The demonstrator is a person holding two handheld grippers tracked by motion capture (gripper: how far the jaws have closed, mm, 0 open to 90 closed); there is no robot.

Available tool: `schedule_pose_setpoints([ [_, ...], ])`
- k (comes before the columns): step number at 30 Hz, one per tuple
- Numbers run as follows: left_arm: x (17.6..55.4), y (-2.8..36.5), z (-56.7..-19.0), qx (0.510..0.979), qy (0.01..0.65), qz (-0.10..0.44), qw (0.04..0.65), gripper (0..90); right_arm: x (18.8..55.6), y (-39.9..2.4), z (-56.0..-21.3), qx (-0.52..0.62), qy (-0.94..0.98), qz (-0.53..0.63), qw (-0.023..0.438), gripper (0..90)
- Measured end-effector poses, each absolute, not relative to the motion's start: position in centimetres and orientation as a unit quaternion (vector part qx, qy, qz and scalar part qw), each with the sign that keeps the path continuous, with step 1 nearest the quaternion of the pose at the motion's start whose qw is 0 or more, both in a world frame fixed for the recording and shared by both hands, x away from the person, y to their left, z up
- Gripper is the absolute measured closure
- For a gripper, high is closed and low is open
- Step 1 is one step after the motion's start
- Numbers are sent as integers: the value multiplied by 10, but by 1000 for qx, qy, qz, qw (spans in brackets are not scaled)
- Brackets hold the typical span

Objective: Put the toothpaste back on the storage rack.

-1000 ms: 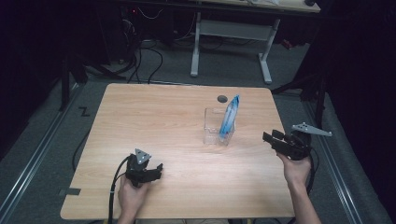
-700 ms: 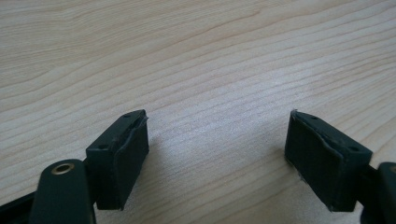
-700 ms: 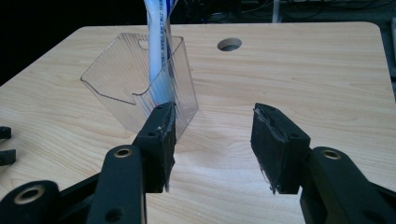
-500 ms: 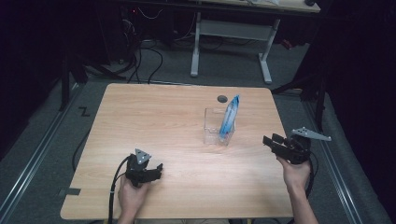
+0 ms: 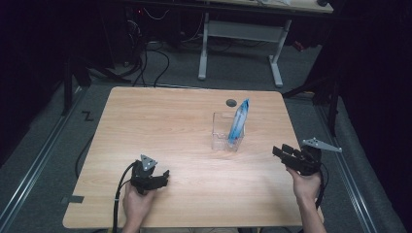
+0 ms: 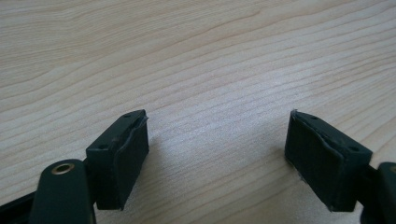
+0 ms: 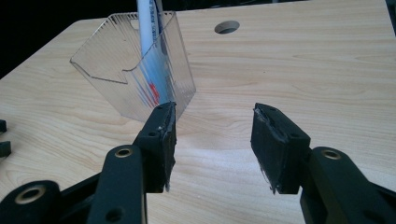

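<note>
At the left of the high view the left gripper [image 5: 163,175] rests low over the near part of the wooden table [image 5: 160,121], held in the person's left hand [image 5: 137,204]. Its own camera shows both jaws spread wide over bare wood grain with nothing between them.

Toward the middle right of the table stands a clear plastic holder [image 5: 224,132], an open-topped box with thin transparent walls. A blue and white tube [image 5: 238,121] leans inside it, its crimped tip rising well above the rim and tilted toward the round cable hole [image 5: 231,102] behind.

Further right, near the table's edge, the right gripper [image 5: 279,150] points left toward the holder. In the right gripper view its jaws stand about half open and empty, with the holder [image 7: 140,79] just ahead and the tube [image 7: 150,28] standing in it.

The tube looks light and soft-sided, likely to dent if squeezed hard, and its glossy skin may slip. The best hold seems to be the exposed upper part above the rim, across the flat faces. The holder itself looks light and stiff and could slide or tip when the tube is pulled.
</note>
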State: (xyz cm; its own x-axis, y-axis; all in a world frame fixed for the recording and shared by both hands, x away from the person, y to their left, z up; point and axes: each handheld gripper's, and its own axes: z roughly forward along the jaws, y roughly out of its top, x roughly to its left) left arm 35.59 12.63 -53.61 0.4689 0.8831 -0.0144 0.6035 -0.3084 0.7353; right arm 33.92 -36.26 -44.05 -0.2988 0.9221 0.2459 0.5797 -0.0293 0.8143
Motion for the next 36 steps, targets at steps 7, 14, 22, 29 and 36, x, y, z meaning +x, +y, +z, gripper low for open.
schedule_pose_setpoints([
  [7, 356, 126, -536, 783, 475, 201, 348, 220, 338, -363, -448, 565, 669, 446, 186, 504],
  [14, 356, 126, -536, 783, 475, 201, 348, 220, 337, -361, -457, 568, 672, 439, 183, 504],
  [22, 356, 126, -536, 783, 475, 201, 347, 220, 337, -357, -465, 567, 681, 424, 187, 504],
  [29, 356, 126, -536, 783, 475, 201, 348, 220, 336, -354, -475, 572, 686, 408, 189, 503],
  [36, 356, 126, -536, 783, 475, 201, 347, 220, 337, -353, -482, 574, 689, 401, 188, 502],
])
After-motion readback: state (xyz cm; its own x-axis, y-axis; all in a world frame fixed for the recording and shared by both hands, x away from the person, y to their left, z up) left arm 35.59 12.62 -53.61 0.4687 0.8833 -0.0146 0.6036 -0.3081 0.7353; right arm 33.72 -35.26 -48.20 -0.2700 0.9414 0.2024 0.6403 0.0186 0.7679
